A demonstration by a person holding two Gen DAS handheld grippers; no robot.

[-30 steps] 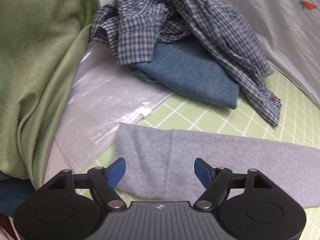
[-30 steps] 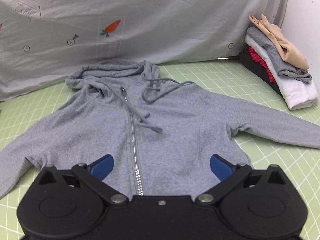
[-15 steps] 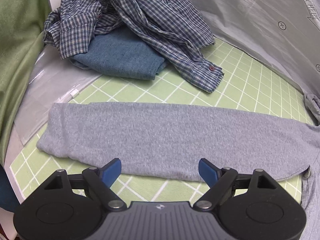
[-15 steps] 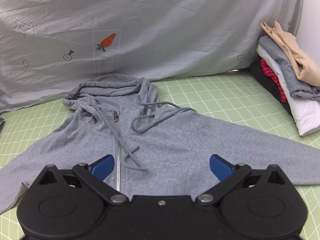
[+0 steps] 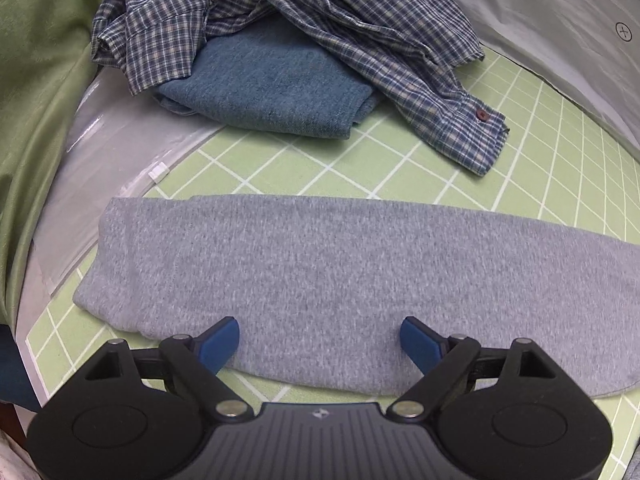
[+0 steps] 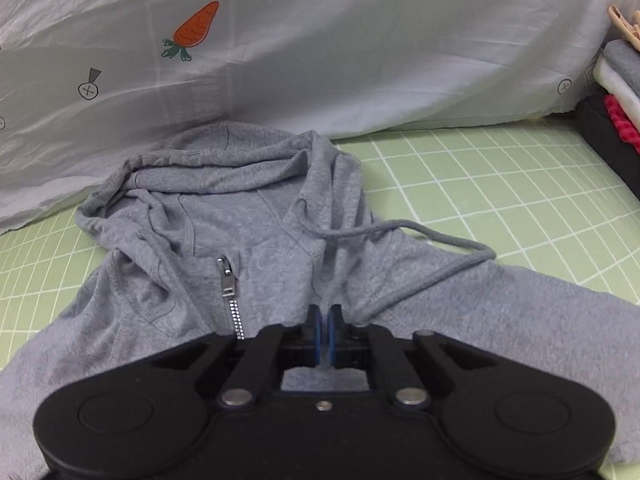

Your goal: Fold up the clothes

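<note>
Grey hoodie lies flat on the green grid mat, hood toward the sheet, sleeve stretched sideways. Left gripper, fingers spread wide and just opening, hovers over the sleeve's near edge. Right gripper is clenched by the drawstring; whether it pinches fabric, I cannot tell. Bare mat lies right.
</note>
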